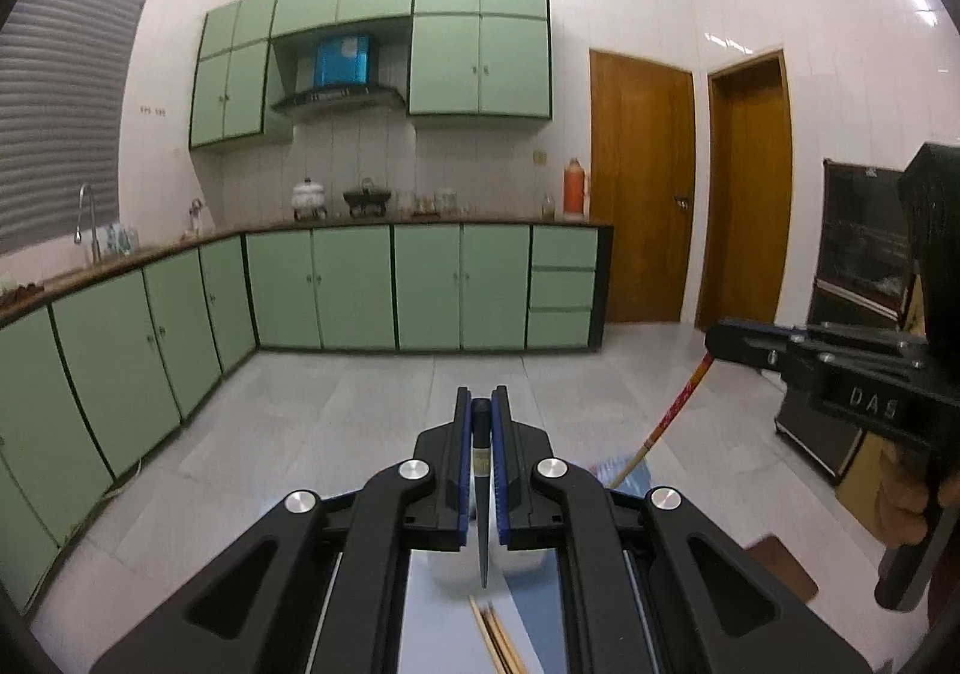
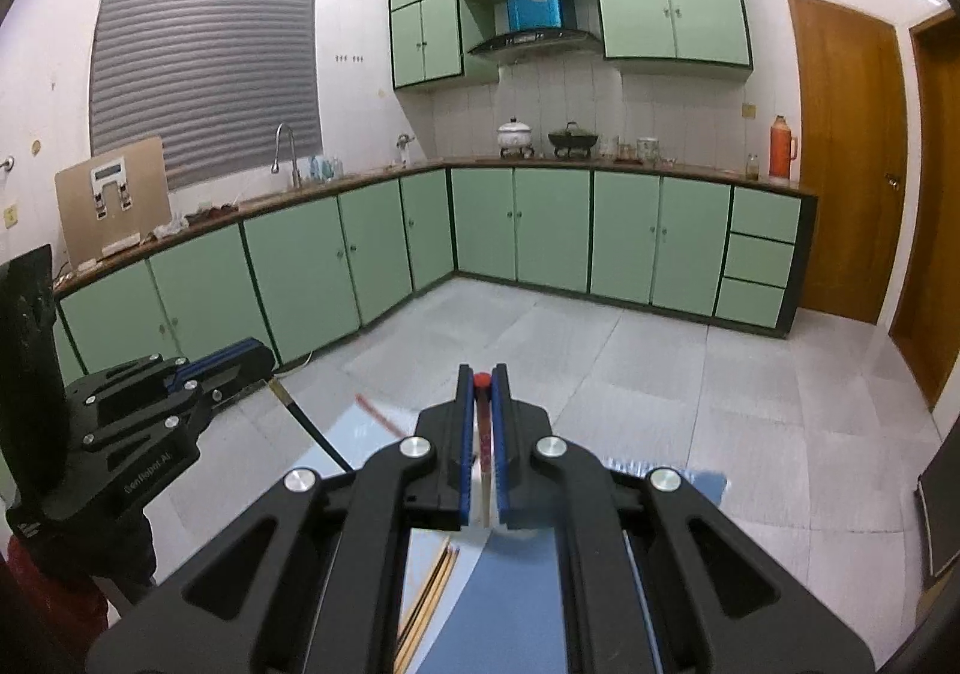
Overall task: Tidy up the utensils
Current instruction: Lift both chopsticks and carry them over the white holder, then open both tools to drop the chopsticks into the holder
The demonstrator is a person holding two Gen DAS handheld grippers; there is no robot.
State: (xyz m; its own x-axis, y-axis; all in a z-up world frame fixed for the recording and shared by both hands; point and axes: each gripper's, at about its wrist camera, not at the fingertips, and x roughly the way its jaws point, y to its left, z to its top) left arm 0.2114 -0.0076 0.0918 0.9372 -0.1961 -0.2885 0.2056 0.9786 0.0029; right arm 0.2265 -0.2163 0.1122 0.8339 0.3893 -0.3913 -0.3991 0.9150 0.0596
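Observation:
My left gripper [image 1: 480, 407] is shut on a dark chopstick [image 1: 481, 470] that hangs point-down between the blue pads; it also shows in the right wrist view [image 2: 309, 425]. My right gripper [image 2: 480, 383] is shut on a red-topped chopstick [image 2: 482, 434], seen in the left wrist view as a red and yellow stick [image 1: 672, 413]. Both grippers are held up in the air above a blue mat [image 2: 510, 602]. A few plain wooden chopsticks [image 1: 498, 638] lie below on the mat, also visible in the right wrist view [image 2: 429, 596].
A white bowl-like object [image 1: 456, 566] lies under the left gripper, mostly hidden. Green kitchen cabinets [image 1: 420, 290] and a countertop run along the far walls. Two wooden doors [image 1: 642, 188] stand at right. A dark cabinet [image 1: 864, 254] is at far right.

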